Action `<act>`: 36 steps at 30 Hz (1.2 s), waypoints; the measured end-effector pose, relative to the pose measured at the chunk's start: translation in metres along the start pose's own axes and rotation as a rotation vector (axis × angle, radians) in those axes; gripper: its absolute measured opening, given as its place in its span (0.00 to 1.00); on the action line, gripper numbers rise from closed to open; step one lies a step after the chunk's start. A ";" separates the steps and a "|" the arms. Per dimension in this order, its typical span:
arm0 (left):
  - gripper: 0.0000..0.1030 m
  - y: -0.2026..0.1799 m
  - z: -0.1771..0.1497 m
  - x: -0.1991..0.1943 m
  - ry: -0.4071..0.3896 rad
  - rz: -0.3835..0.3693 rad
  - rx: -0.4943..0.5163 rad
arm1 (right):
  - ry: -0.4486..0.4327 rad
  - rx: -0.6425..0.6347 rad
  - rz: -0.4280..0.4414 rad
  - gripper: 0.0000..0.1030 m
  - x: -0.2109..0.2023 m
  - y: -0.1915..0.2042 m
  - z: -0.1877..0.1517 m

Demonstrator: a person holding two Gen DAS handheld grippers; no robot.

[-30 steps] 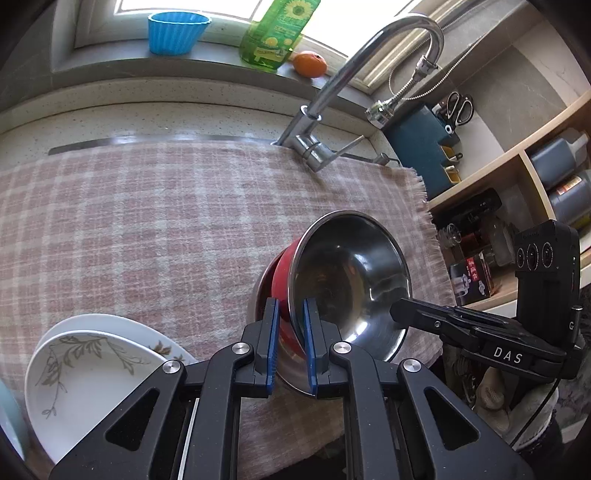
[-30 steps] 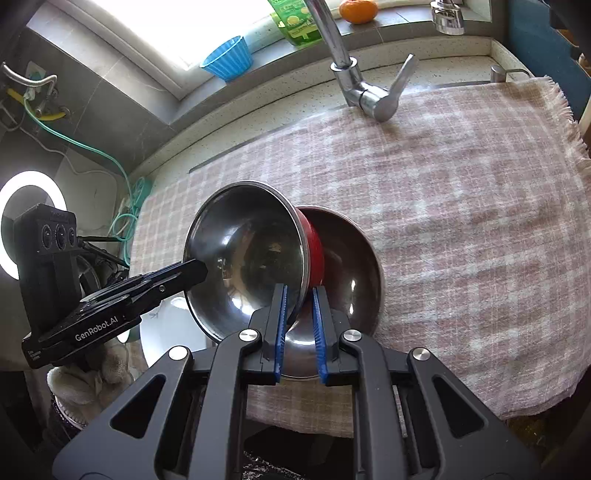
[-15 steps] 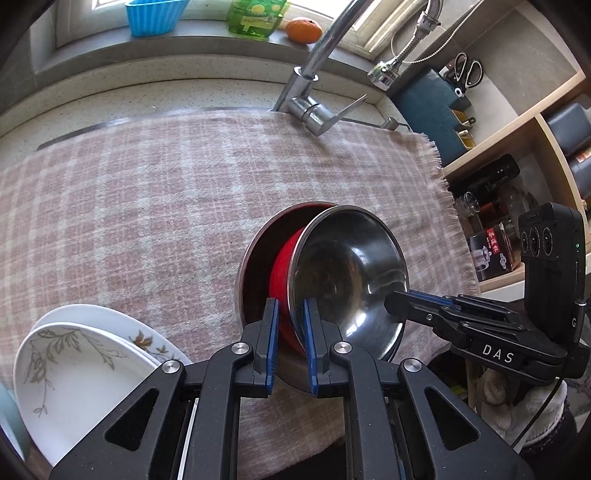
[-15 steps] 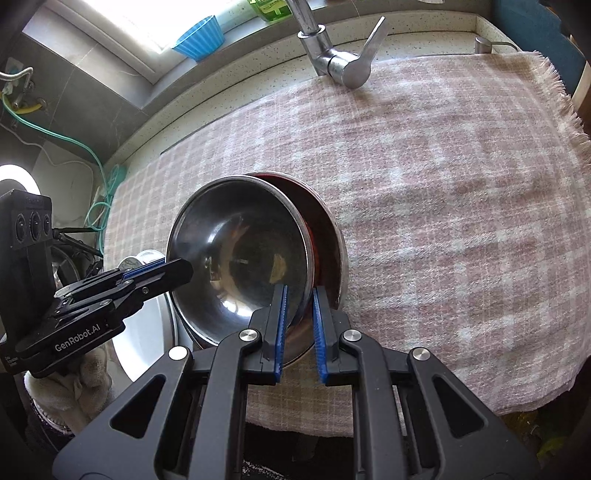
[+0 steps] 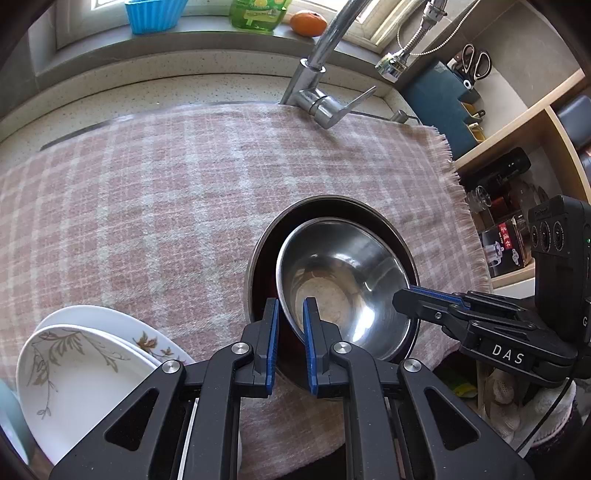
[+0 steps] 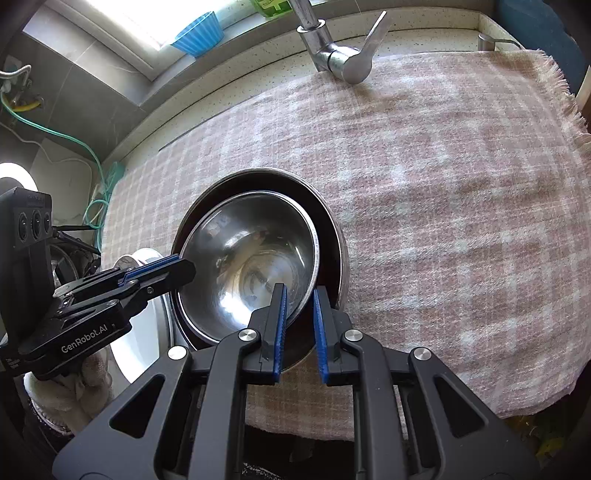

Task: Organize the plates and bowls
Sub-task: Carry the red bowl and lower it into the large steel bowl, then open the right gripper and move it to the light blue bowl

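Note:
A small steel bowl (image 5: 343,280) (image 6: 251,266) sits nested inside a larger steel bowl (image 5: 328,206) (image 6: 332,221) on the pink plaid cloth (image 5: 147,206). My left gripper (image 5: 289,332) straddles the small bowl's near rim, its jaws slightly parted and loose around it. My right gripper (image 6: 298,321) straddles the opposite rim, its jaws also slightly parted. Each gripper shows in the other's view, the right one (image 5: 424,299) and the left one (image 6: 166,269). Two stacked white leaf-patterned plates (image 5: 81,369) lie at the left.
A faucet (image 5: 317,99) stands behind the cloth (image 6: 443,184). A blue cup (image 5: 155,14), a green bottle (image 5: 258,14) and an orange (image 5: 308,23) sit on the windowsill. Shelves with jars (image 5: 509,206) are at the right.
The small bowl, held tilted above the larger one, has come down and now rests nested in it. Both grippers' jaws have parted slightly, loosening from its rim.

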State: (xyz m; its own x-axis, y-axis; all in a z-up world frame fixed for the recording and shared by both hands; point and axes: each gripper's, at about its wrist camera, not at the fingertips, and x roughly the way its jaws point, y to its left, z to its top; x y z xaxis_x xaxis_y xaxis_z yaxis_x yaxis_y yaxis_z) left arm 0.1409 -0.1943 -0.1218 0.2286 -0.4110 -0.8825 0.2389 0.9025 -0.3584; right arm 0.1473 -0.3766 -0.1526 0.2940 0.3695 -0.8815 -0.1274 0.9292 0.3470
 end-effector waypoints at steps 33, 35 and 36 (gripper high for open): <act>0.12 -0.003 0.000 -0.028 -0.079 -0.001 0.029 | -0.126 -0.093 -0.028 0.36 -0.038 0.025 -0.001; 0.16 0.001 -0.001 -0.038 -0.098 -0.012 0.011 | -0.147 -0.089 0.000 0.48 -0.045 0.030 0.000; 0.24 0.004 -0.001 -0.043 -0.110 -0.019 -0.002 | -0.160 -0.088 0.018 0.54 -0.049 0.033 0.001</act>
State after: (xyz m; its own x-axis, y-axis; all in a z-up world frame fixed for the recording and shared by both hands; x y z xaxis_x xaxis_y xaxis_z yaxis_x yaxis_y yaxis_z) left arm 0.1310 -0.1728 -0.0859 0.3259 -0.4395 -0.8371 0.2427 0.8946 -0.3752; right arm 0.1301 -0.3642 -0.0980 0.4372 0.3895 -0.8107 -0.2144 0.9205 0.3266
